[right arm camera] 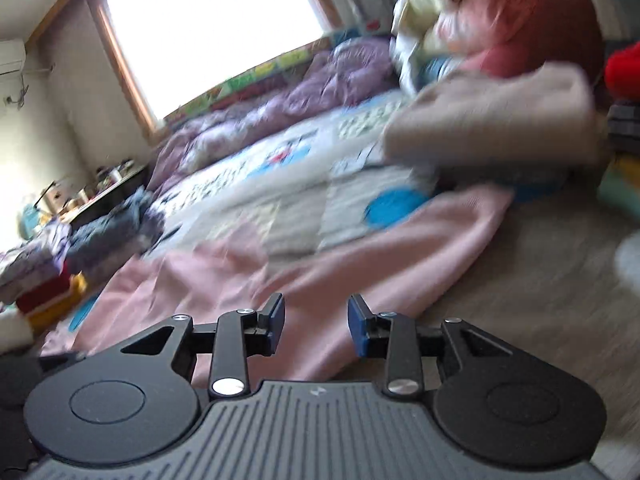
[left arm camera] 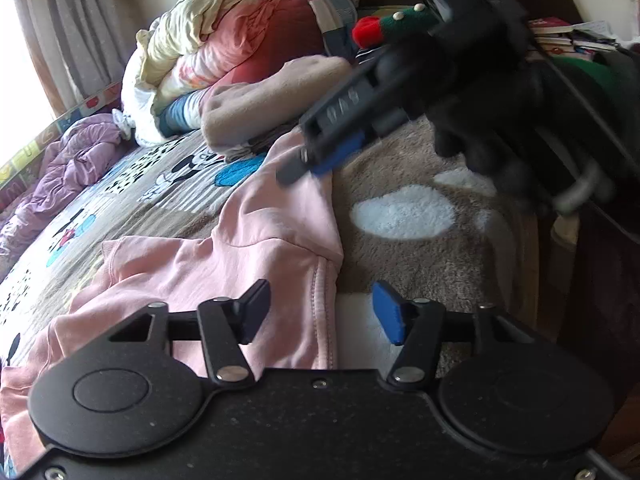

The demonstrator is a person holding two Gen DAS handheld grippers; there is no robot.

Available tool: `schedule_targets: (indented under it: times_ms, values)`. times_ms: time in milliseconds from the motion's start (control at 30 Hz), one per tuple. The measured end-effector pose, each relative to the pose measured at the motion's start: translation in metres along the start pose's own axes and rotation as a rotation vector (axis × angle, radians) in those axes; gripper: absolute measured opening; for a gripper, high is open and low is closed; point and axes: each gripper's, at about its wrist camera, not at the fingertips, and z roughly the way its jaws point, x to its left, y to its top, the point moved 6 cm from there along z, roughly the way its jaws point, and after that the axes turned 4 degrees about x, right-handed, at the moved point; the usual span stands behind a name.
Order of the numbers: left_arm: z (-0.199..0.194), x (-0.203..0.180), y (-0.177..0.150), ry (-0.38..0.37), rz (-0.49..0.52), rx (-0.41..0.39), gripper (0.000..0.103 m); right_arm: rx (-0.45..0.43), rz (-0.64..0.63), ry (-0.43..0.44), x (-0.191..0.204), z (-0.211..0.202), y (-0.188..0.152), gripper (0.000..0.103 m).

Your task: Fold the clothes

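Observation:
A pink garment lies partly spread on the patterned bed cover; it also shows in the right wrist view, which is motion-blurred. My left gripper is open, jaws wide, just above the garment's near seamed edge. My right gripper is open over the pink cloth; in the left wrist view it hovers at the garment's far corner, held by a black-gloved hand.
A folded beige cloth lies behind the garment. A heap of bedding and pillows sits at the head of the bed, a purple quilt along the window side. More clothes lie at the far end.

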Motion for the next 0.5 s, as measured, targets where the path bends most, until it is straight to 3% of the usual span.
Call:
schedule_targets:
  times_ms: [167, 233, 300, 433, 500]
  values:
    - [0.015, 0.001, 0.0, 0.046, -0.005, 0.043, 0.034, 0.025, 0.055, 0.043, 0.009, -0.004, -0.011, 0.037]
    - [0.019, 0.0, 0.001, 0.064, 0.001, 0.049, 0.012, 0.029, 0.093, 0.064, 0.009, -0.009, -0.015, 0.039]
    - [0.02, -0.009, 0.003, 0.089, 0.058, 0.047, 0.009, 0.024, 0.119, 0.067, 0.01, -0.013, -0.017, 0.04]
    - [0.02, -0.036, 0.001, 0.168, 0.272, 0.037, 0.008, -0.007, 0.171, 0.076, 0.009, -0.02, -0.017, 0.047]
    - [0.022, -0.04, -0.001, 0.188, 0.318, 0.037, 0.008, -0.008, 0.174, 0.048, 0.009, -0.02, -0.02, 0.047]
